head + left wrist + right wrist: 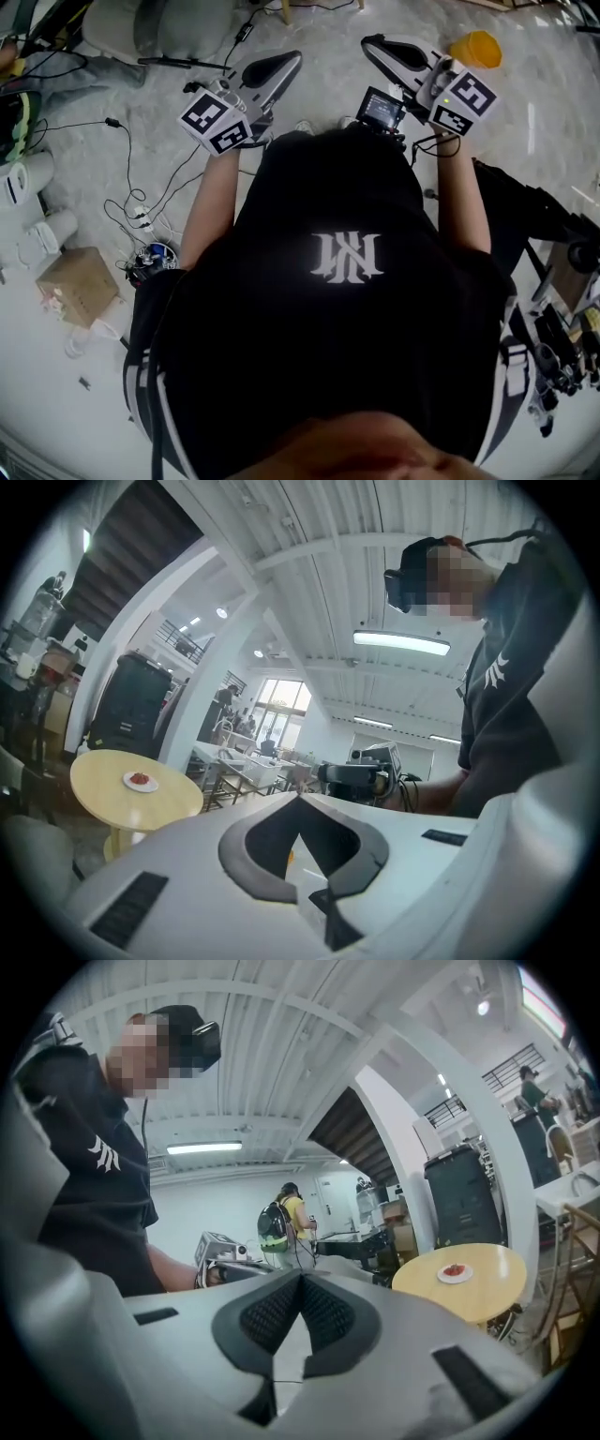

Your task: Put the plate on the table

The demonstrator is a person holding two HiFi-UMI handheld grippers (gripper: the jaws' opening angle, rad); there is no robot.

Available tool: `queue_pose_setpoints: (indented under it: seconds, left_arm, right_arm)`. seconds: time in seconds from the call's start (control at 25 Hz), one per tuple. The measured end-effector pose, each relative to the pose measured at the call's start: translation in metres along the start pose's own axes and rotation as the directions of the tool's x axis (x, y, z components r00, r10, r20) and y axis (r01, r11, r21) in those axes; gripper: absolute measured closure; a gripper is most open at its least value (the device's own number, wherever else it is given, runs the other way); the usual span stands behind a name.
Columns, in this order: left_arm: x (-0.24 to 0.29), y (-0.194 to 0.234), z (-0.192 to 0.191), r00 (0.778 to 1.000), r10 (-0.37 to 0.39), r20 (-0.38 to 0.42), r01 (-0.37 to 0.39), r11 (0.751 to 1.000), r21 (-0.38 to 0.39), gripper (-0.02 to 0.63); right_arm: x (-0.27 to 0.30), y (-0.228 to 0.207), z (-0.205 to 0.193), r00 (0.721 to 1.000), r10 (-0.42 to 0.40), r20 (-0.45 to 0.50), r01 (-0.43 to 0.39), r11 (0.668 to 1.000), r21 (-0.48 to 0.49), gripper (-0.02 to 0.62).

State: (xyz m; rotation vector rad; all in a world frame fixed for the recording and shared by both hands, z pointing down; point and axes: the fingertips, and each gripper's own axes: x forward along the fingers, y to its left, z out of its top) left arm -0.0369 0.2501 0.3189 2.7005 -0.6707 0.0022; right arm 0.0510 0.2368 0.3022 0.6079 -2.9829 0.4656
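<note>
While both grippers point up and away from the body, neither holds anything. The left gripper has its jaws pressed together tip to tip with nothing between them, and so does the right gripper.

The plate is small and white with something red on it. It sits on the round yellow table, well inside the rim, with bare tabletop all round it. It shows the same way from the left side: plate inboard of the table edge. The table is well apart from both grippers.

Clearance:
- A dark tall cabinet and a white column stand close behind the table.
- A person with a backpack stands further back, clear of the table.
- On the floor at the left are loose cables and a cardboard box.
- Bare floor lies ahead of the gripper tips.
</note>
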Motion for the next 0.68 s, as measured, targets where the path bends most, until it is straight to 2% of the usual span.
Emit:
queue_pose_setpoints:
  seconds: [0.24, 0.36, 0.68]
  left_arm:
    - [0.014, -0.026, -0.008, 0.999, 0.029, -0.045, -0.028, 0.999, 0.015, 0.597]
    - [0.024, -0.035, -0.011, 0.997, 0.045, -0.062, -0.045, 0.999, 0.014, 0.595]
    - [0.053, -0.043, -0.019, 0.992, 0.065, -0.104, -0.064, 0.998, 0.013, 0.596]
  right_arm:
    - [-0.048, 0.006, -0.009, 1.000, 0.012, 0.024, -0.013, 1.000, 0.029, 0.595]
    - [-0.063, 0.009, -0.011, 1.000, 0.023, 0.020, -0.023, 1.000, 0.012, 0.595]
    - [-0.084, -0.020, -0.016, 0.999, 0.041, 0.016, -0.041, 0.999, 0.009, 0.595]
